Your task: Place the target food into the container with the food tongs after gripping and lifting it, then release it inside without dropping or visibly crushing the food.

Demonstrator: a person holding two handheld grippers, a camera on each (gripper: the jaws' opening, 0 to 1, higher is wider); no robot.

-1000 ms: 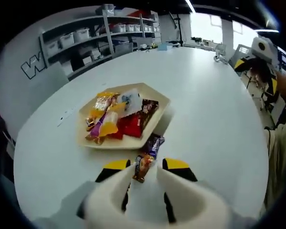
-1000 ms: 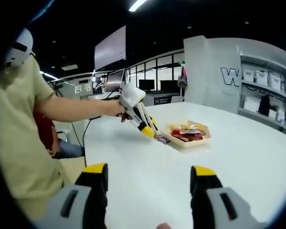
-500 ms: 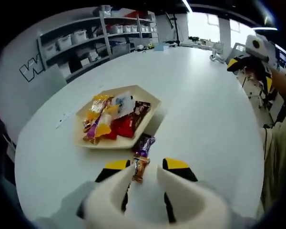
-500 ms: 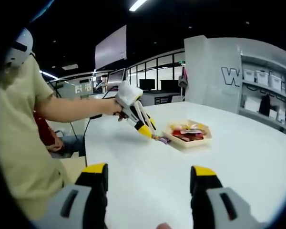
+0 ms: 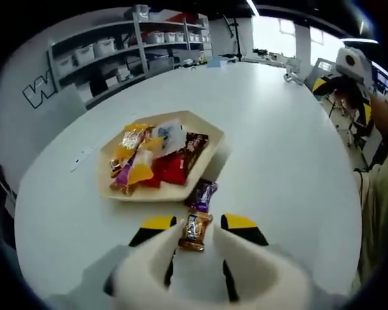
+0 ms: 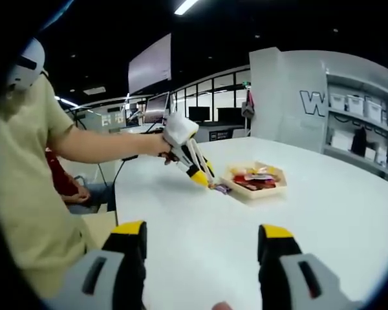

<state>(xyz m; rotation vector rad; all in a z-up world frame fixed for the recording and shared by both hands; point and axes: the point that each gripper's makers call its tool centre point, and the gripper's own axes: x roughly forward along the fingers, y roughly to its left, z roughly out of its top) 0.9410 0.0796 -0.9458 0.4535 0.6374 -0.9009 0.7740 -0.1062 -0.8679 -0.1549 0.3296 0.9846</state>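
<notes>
Pinching the snack bar [image 5: 195,231] lightly, the left gripper [image 5: 194,234] should lift clear over the tray [image 5: 213,139] rim; right gripper [image 6: 200,248] is spread.

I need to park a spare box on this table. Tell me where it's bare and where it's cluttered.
The white table is bare beyond the tray, toward the shelves, and along its whole right side. It is crowded in the tray, heaped with snack packets, and just in front of it, where the left gripper holds a packet next to a purple packet.
</notes>
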